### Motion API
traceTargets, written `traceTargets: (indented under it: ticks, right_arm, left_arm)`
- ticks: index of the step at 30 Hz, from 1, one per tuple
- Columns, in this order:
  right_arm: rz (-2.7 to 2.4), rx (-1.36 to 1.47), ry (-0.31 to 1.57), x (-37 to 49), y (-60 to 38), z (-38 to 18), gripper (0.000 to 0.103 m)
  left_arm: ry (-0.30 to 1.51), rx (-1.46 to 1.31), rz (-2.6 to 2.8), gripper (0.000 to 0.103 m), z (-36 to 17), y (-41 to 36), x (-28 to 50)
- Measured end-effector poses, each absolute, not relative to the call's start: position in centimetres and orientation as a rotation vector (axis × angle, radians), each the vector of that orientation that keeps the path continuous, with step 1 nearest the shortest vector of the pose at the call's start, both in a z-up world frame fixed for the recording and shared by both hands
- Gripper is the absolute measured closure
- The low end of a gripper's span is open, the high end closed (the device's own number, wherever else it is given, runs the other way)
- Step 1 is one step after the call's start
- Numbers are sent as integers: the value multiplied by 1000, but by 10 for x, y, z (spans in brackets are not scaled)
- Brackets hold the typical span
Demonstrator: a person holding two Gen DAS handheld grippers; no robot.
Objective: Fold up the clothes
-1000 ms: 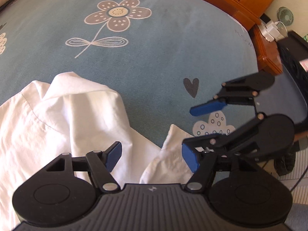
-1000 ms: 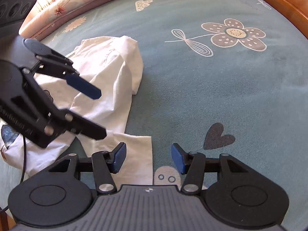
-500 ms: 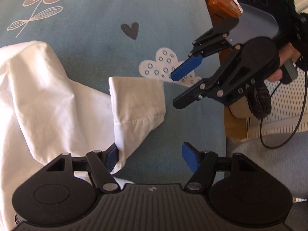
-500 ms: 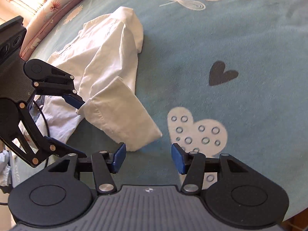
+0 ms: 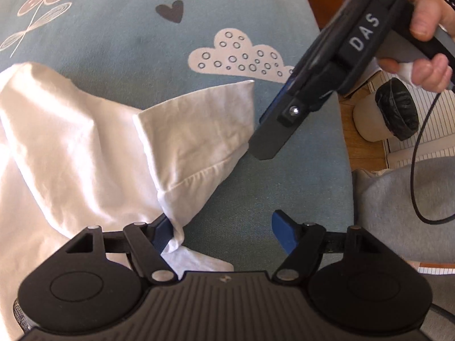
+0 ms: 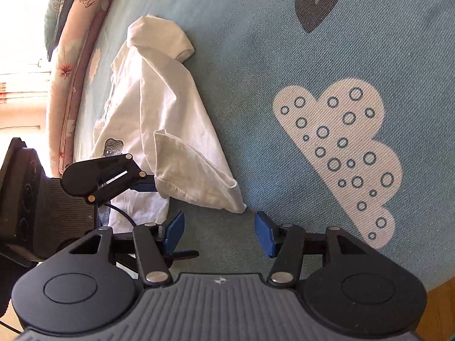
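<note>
A white shirt (image 6: 159, 108) is lying crumpled on the blue patterned bedspread (image 6: 284, 42), occupying the left part of both views; in the right wrist view its long axis is running from the pink pillow edge (image 6: 65, 85) at upper left down toward the grippers. A folded sleeve (image 5: 199, 130) is pointing right toward the cloud print (image 5: 241, 56). The left gripper (image 5: 221, 230) is opening, its left pad touching the sleeve hem, nothing pinched. The right gripper (image 6: 219, 230) is standing spread and empty just below the sleeve corner
</note>
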State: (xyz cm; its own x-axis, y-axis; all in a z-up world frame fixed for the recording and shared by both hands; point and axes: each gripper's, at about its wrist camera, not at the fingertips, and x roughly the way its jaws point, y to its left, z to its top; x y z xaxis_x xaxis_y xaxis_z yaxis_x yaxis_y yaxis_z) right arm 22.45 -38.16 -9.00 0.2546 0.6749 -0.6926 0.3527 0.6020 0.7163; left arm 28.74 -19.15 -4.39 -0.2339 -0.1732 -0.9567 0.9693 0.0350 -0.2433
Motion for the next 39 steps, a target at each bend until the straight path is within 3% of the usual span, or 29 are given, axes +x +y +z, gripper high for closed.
traceTargets:
  ticks: [3, 11, 24, 31, 39]
  right_arm:
    - [259, 1024, 1333, 226, -380, -92, 44]
    - [222, 1052, 1307, 225, -389, -89, 44]
    - [213, 1059, 1313, 211, -398, -78, 43]
    - [204, 1298, 1326, 197, -398, -95, 41]
    - [84, 1586, 1296, 177, -395, -114, 39]
  left_arm:
    - [1274, 868, -1394, 18, -45, -187, 289]
    - [1125, 869, -1421, 18, -27, -184, 282]
    - [1100, 792, -1648, 19, -10, -179, 273]
    - [1076, 900, -1735, 19, -12, -165, 245]
    - [927, 1028, -1791, 19, -12, -163, 218]
